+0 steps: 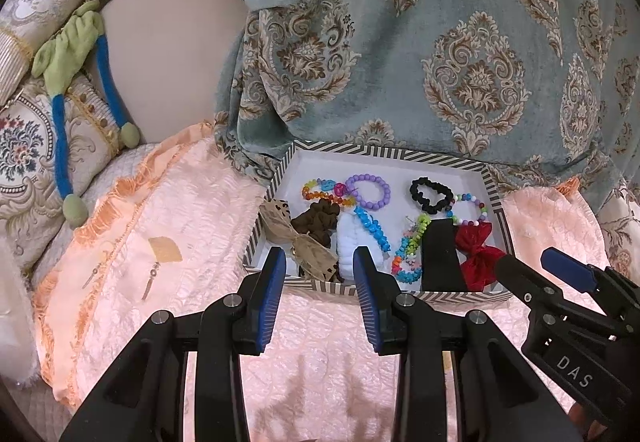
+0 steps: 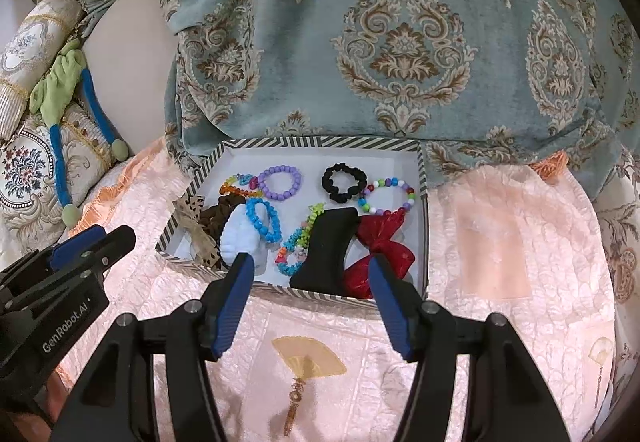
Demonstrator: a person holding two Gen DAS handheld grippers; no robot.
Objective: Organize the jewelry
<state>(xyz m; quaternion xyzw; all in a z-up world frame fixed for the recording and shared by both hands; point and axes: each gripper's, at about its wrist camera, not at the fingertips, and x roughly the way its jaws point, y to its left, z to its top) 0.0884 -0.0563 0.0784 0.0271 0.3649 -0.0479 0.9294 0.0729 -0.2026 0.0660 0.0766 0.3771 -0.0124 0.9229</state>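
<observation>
A shallow box with a black-and-white striped rim lies on a pink quilt. It holds a purple bead bracelet, a black scrunchie, a blue bracelet, a white scrunchie, a brown scrunchie, a red bow and a black stand. My left gripper hovers open over the box's near left edge. My right gripper hangs open above the near right edge, holding nothing.
A teal damask cloth drapes down behind the box. The pink quilt spreads to both sides and toward me. Patterned cushions and a green-and-blue plush toy lie at the far left.
</observation>
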